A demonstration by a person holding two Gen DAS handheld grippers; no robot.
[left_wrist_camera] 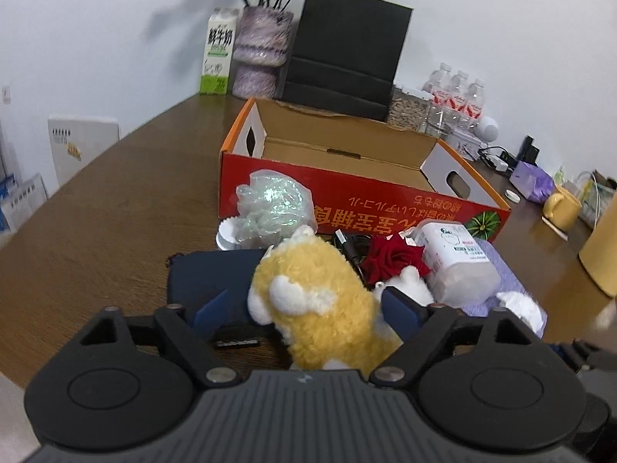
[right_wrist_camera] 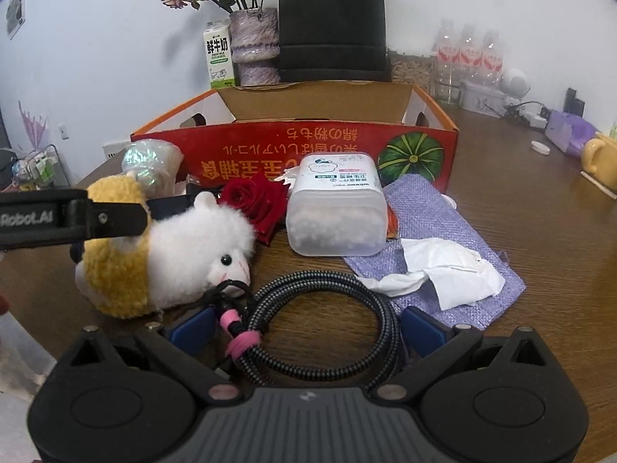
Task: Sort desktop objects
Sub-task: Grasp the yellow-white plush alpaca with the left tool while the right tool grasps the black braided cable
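I see the yellow-and-white plush alpaca toy [left_wrist_camera: 320,301] lying on the brown wooden table [left_wrist_camera: 115,200], just in front of the red cardboard box with an orange rim [left_wrist_camera: 347,193], whose open inside shows nothing in it. My left gripper [left_wrist_camera: 308,312] straddles the toy's yellow body, one blue pad [left_wrist_camera: 210,308] on each side; its jaws stand wide and I cannot tell whether the pads press the fur yet. In the right wrist view the same gripper's black finger [right_wrist_camera: 104,220] lies across the toy's back.

My right gripper [right_wrist_camera: 304,328] has its jaws spread around a coiled black braided cable with pink ties [right_wrist_camera: 320,332], which lies between the blue pads without their touching it.

Just right of the toy lies a red fabric rose [right_wrist_camera: 254,200], and beside that a translucent plastic tub of cotton swabs [right_wrist_camera: 335,208] on its side, resting partly on a lilac woven pouch [right_wrist_camera: 443,231] with a crumpled white tissue [right_wrist_camera: 443,270] on it. A dark blue case [left_wrist_camera: 208,274] sits under the toy's left side. Far behind the box stand a black paper bag [left_wrist_camera: 347,46], a milk carton [left_wrist_camera: 218,54] and a purple vase of dried flowers [left_wrist_camera: 262,50].
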